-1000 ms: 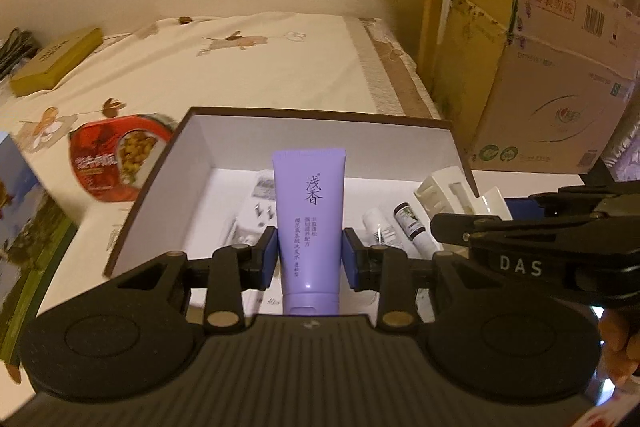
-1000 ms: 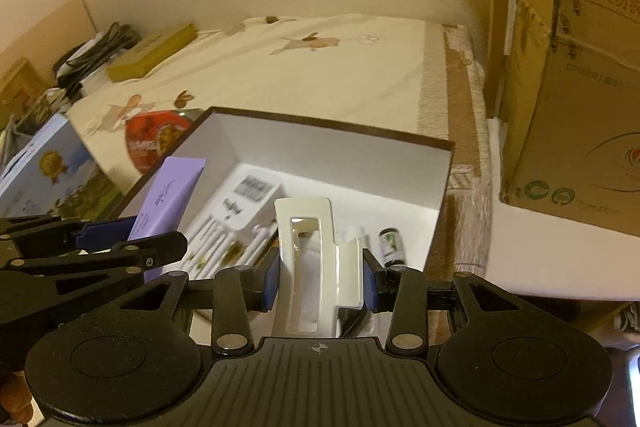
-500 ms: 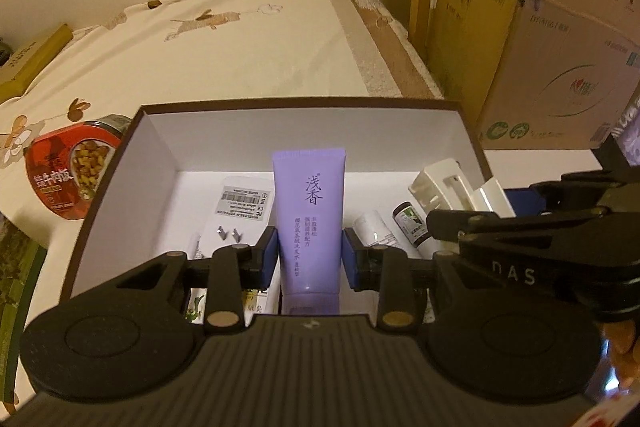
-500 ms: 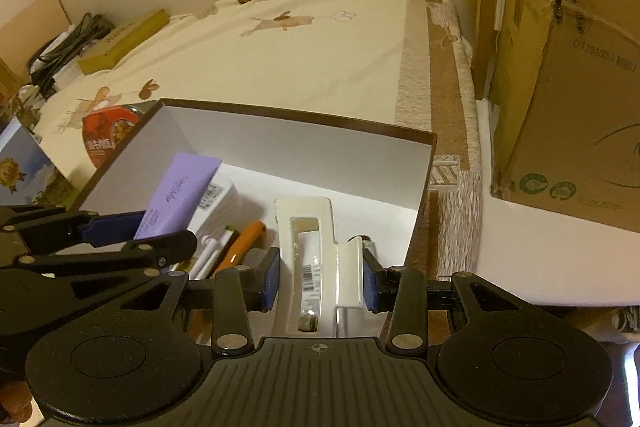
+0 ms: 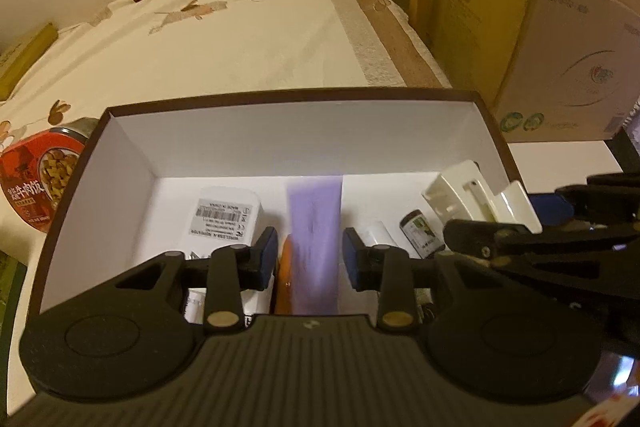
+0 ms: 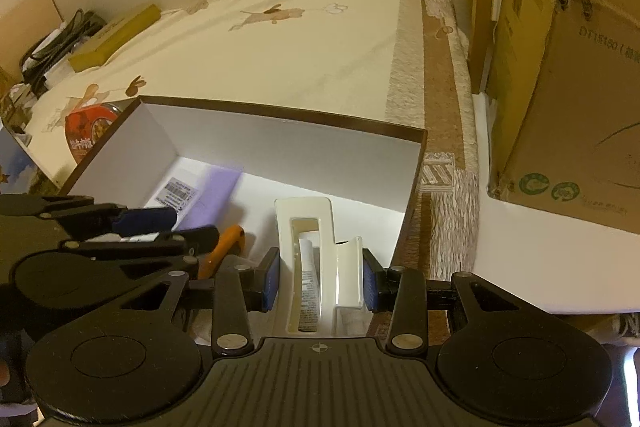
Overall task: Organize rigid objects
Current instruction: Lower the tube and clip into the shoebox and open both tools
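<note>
Two grippers hang over the brown-rimmed box (image 5: pixel 280 99). The left gripper (image 5: pixel 308 251) has just been opening its jaws; the blue pads now stand clear of the purple tube (image 5: pixel 314 227), which shows blurred between them, its far end over the box floor. The right gripper (image 6: pixel 316 279) is clamped on the white plastic holder (image 6: pixel 308 227), just inside the box's right wall. In the box lie a white adapter (image 5: pixel 222 215) at left, an orange tool (image 6: pixel 224 247) beside the tube, and a small dark bottle (image 5: pixel 420 233) to the right. A red food can (image 5: pixel 36 183) stands outside the left wall; cardboard cartons (image 5: pixel 560 47) rise at far right.
</note>
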A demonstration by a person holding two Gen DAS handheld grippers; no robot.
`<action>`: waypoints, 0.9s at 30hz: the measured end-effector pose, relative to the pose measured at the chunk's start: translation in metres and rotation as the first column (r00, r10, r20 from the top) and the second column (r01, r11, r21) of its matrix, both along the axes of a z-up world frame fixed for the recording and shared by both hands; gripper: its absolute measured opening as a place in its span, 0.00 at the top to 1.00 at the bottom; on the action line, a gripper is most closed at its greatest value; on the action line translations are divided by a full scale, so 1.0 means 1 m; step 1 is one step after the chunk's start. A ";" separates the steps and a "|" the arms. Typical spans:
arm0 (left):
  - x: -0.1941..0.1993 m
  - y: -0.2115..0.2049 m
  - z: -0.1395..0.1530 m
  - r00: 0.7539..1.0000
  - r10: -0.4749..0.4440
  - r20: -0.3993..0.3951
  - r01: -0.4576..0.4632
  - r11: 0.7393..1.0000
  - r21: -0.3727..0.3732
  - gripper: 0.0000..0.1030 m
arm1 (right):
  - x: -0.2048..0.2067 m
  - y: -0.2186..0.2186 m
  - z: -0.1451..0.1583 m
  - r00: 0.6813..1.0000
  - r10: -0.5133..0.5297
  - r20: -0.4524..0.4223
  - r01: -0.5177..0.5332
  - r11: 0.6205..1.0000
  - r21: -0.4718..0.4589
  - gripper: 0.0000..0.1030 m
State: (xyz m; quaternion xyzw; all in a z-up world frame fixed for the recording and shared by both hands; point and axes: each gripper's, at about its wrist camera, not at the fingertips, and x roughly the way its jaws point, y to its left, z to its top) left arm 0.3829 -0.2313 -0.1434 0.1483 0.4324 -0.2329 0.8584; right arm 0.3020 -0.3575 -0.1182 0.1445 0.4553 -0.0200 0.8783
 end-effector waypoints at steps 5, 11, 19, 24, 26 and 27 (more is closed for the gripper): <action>0.001 0.011 0.004 1.000 0.030 -0.009 -0.030 1.000 -0.010 0.64 | -0.002 0.000 0.002 1.000 0.005 0.010 -0.006 1.000 0.008 0.64; 0.001 0.029 0.008 0.997 0.072 -0.028 -0.072 0.997 -0.012 0.55 | 0.000 0.000 0.001 1.000 0.005 0.007 -0.005 1.000 0.012 0.64; -0.001 0.037 0.011 0.996 0.081 -0.034 -0.081 0.997 -0.004 0.50 | 0.007 0.006 0.000 1.000 0.001 0.026 -0.002 1.000 0.016 0.64; -0.001 0.039 0.013 0.997 0.076 -0.032 -0.076 0.997 -0.004 0.48 | 0.007 0.005 0.009 0.993 -0.033 0.112 0.026 0.998 0.058 0.63; -0.002 0.040 0.013 0.997 0.077 -0.032 -0.077 0.997 -0.003 0.48 | 0.008 0.004 0.013 0.990 -0.038 0.137 0.029 0.997 0.068 0.55; -0.002 0.041 0.013 0.996 0.078 -0.032 -0.078 0.997 -0.003 0.48 | 0.007 0.004 0.015 0.989 -0.040 0.145 0.030 0.997 0.069 0.52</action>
